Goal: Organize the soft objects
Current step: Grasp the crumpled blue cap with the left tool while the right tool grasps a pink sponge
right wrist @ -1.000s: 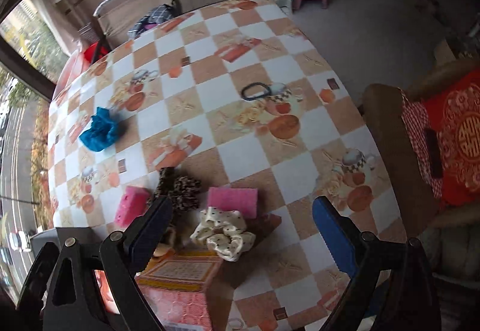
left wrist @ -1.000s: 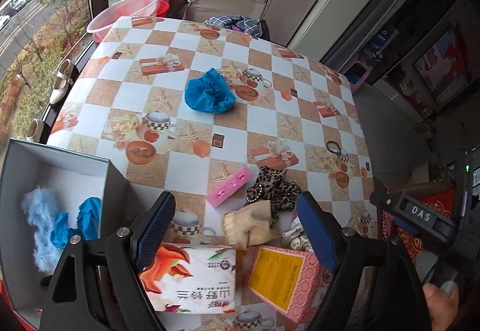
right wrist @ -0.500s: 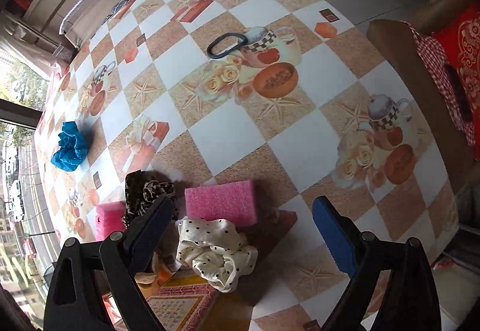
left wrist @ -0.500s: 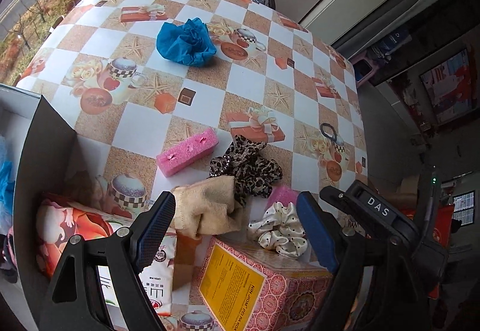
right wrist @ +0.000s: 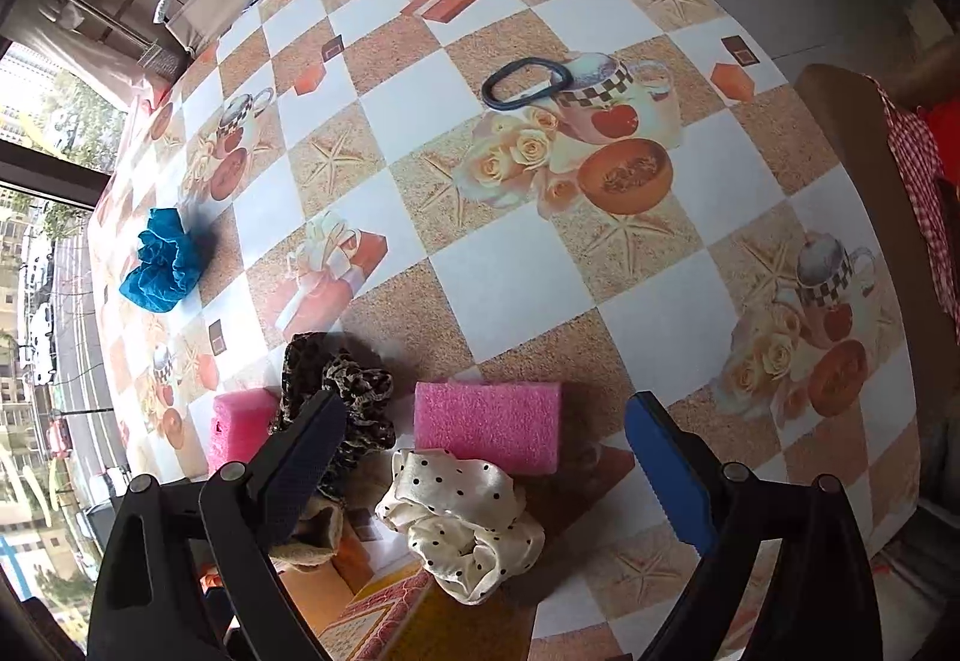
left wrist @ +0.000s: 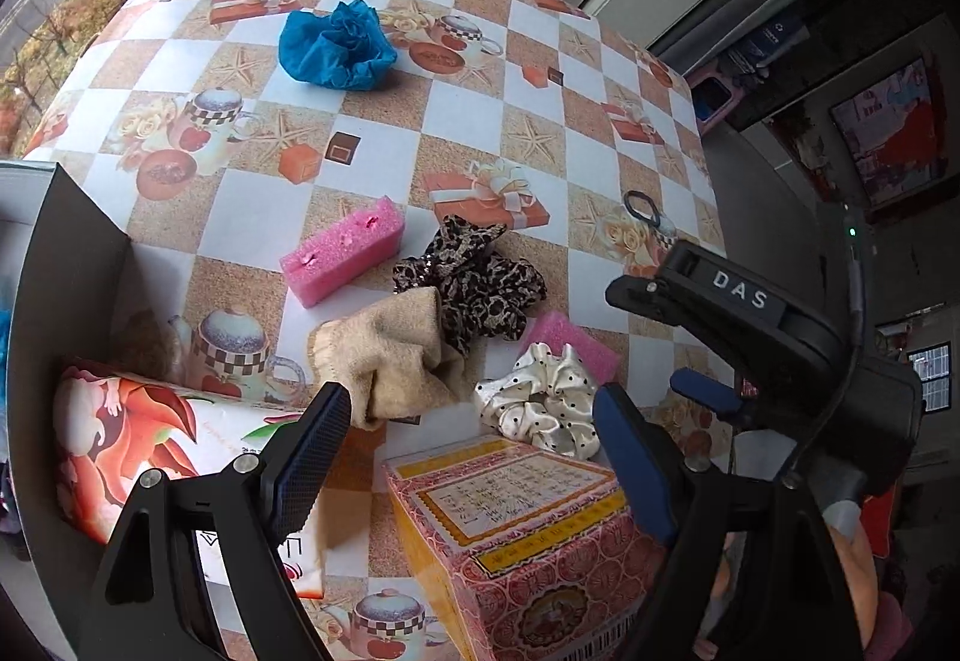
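Soft things lie bunched near the table's front: a beige cloth (left wrist: 390, 361), a leopard scrunchie (left wrist: 474, 283), a white dotted scrunchie (left wrist: 540, 403) and two pink sponges (left wrist: 345, 250) (left wrist: 570, 343). A blue scrunchie (left wrist: 336, 46) lies alone farther back. My left gripper (left wrist: 468, 421) hangs open above the beige cloth and the white scrunchie, touching neither. My right gripper (right wrist: 483, 421) is open above a pink sponge (right wrist: 489, 451) and the white scrunchie (right wrist: 462, 523), with nothing between its pads. The leopard scrunchie (right wrist: 336, 379) sits by its left finger.
A pink patterned carton (left wrist: 522, 529) and a tissue pack (left wrist: 150, 439) stand at the near edge. A dark open box (left wrist: 66, 265) is at the left. A black hair tie (right wrist: 528, 82) lies mid-table. A chair with a red cushion (right wrist: 900, 181) flanks the right edge.
Both grippers have come down closer to the pile of soft things. The left view has swung away from the open box toward the pile. Neither pair of jaws has changed its width.
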{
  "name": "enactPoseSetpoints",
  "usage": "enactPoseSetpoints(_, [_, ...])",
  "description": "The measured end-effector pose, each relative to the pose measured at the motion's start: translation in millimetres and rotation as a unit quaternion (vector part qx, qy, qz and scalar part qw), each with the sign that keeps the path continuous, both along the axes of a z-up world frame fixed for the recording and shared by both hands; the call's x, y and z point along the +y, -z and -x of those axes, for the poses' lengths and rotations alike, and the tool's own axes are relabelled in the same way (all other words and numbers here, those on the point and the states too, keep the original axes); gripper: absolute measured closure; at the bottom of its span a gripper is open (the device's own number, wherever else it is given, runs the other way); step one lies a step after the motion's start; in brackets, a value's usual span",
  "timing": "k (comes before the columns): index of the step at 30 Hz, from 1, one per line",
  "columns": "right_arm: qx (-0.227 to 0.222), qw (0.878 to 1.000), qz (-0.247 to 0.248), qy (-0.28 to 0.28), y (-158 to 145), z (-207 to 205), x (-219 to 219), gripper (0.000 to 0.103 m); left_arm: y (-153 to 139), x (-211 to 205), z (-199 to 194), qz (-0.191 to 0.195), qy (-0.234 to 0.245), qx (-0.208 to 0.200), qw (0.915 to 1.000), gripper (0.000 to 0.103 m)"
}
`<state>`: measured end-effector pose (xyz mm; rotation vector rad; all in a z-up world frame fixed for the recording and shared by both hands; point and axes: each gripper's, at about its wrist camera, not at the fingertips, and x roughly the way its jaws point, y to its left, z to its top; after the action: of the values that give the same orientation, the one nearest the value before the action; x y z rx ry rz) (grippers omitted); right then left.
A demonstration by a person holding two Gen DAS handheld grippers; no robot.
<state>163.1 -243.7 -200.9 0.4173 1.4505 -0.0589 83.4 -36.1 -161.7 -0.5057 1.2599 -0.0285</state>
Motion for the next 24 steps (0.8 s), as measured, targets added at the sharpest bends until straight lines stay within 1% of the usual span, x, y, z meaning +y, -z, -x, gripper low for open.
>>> enactPoseSetpoints(2, [0.007, 1.0, -0.003, 0.006, 2.4, 3.4, -0.3, 0.008, 0.8, 4.5, -3.6, 0.0, -0.006, 0.002, 1.0, 0.018])
enactPoseSetpoints(6, [0.006, 1.0, 0.002, 0.002, 1.0, 8.8, 2.4, 0.008, -0.7, 4.3, -7.6, -0.01, 0.0, 0.001, 1.0, 0.017])
enactPoseSetpoints(12, [0.007, 0.999, -0.002, 0.035, 1.3, 13.9, -5.9, 0.008, -2.0, -0.6, -12.6, -0.016, 0.014, 0.003, 0.9998, 0.017])
enactPoseSetpoints(18, [0.007, 0.999, 0.0, 0.053, -0.3, 21.9, -9.0, 0.008, -0.6, -2.2, -16.4, -0.024, 0.025, 0.01, 0.9994, 0.017])
enactPoseSetpoints(21, [0.015, 0.998, -0.004, 0.061, 2.2, 26.1, -10.4, 0.008, 0.5, -0.5, -18.4, -0.027, 0.028, 0.014, 0.9991, 0.017])
enactPoseSetpoints(24, [0.032, 0.997, -0.005, 0.064, 7.7, 28.0, -14.0, 0.008, 0.8, 2.4, -20.7, -0.035, 0.03, 0.019, 0.9988, 0.017])
